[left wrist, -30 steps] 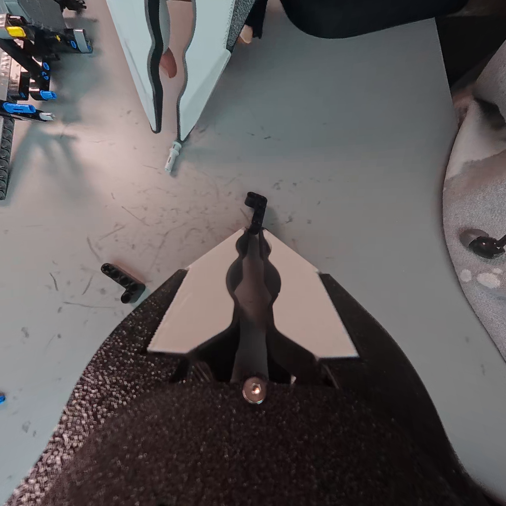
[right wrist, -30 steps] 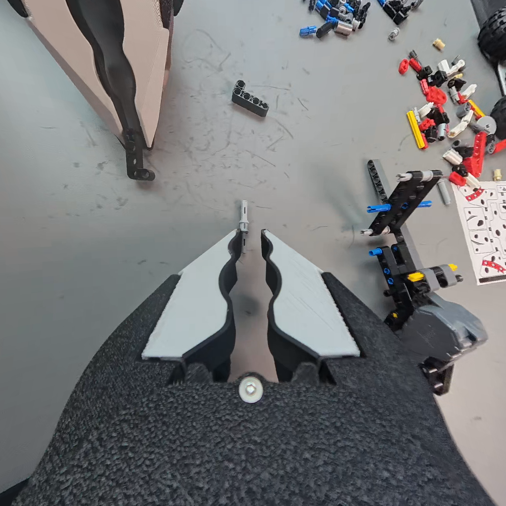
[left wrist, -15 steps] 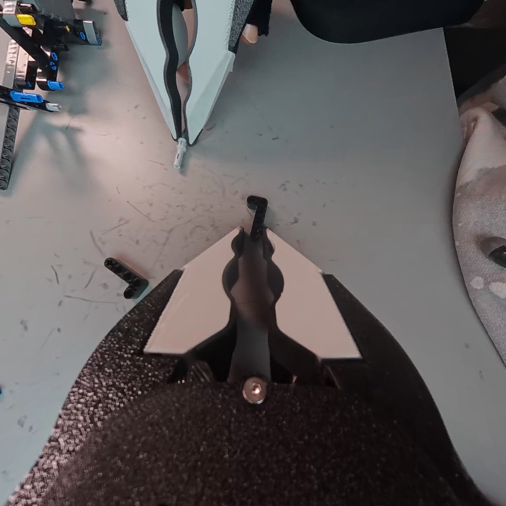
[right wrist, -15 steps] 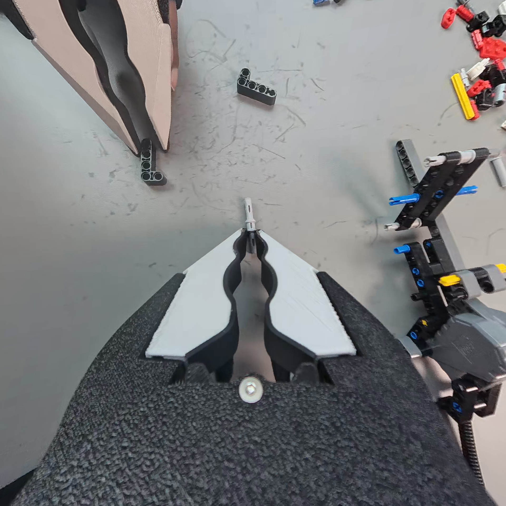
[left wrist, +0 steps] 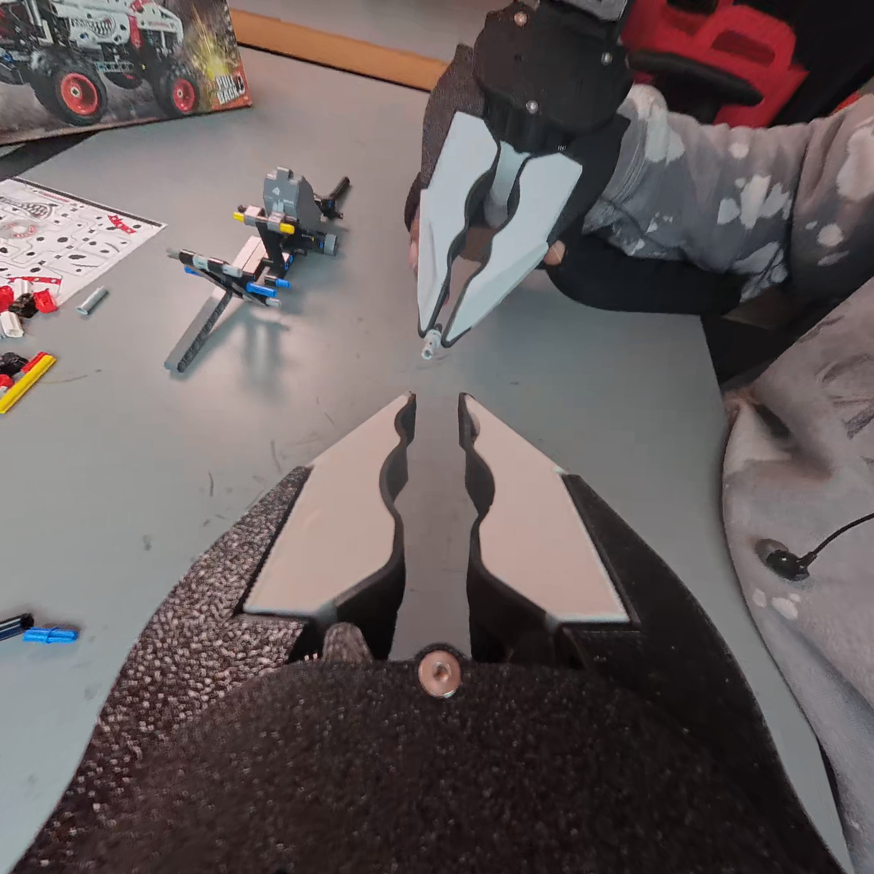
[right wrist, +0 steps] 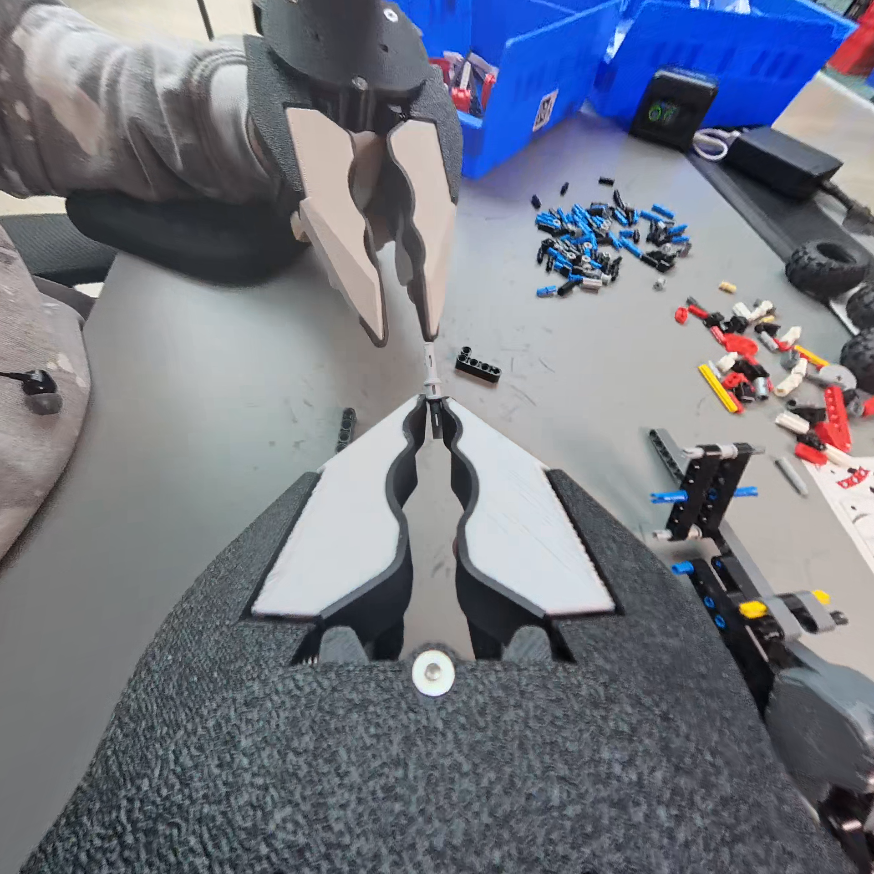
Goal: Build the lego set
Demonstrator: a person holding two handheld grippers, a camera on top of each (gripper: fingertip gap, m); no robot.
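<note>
My right gripper (right wrist: 433, 402) is shut on a light grey pin (right wrist: 430, 371) and holds it above the grey table (right wrist: 213, 378). The pin's far end reaches close to one fingertip (right wrist: 429, 326) of my left gripper (right wrist: 404, 336), which is open and empty. In the left wrist view, my left gripper (left wrist: 436, 397) points at the right gripper (left wrist: 436, 336) and its pin (left wrist: 429, 349). A black L-shaped beam (right wrist: 347, 428) lies on the table, partly hidden behind my right finger. A second black L-shaped beam (right wrist: 477, 366) lies farther off. The part-built black and grey assembly (right wrist: 709, 496) stands to the right.
A heap of blue and black pins (right wrist: 605, 241), red and white parts (right wrist: 766, 373) and tyres (right wrist: 823, 267) lie at the right. Blue bins (right wrist: 544, 85) stand at the back. The set's box (left wrist: 109, 61) and a printed sheet (left wrist: 56, 236) are at the left. Both grippers' tips are close together, under 4 cm apart.
My left gripper has opened and let go of the black L-shaped beam, which now lies on the table. My right gripper closed on the grey pin and lifted it. Both grippers rose and tilted up.
</note>
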